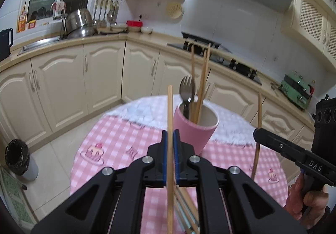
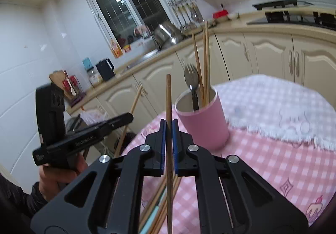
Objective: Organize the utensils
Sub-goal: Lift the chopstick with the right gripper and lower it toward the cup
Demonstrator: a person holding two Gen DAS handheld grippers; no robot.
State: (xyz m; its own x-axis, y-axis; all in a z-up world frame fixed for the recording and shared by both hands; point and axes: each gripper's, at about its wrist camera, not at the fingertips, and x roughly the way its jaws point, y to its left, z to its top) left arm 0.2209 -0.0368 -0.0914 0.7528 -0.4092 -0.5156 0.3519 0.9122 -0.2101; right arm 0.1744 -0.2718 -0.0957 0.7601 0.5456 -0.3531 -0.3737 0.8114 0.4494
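At 12 o'clock of both grippers stands the cup (image 1: 194, 126); left gripper (image 1: 170, 135) and right gripper (image 2: 169, 126) each clamp one chopstick (image 1: 170, 112).

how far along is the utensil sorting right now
Done: the pink cup already holds a spork and a few chopsticks.
In hand: the left claw is shut on one chopstick, and the right claw is shut on another chopstick, both near the cup.
Left: more utensils still lie on the table under the claws.
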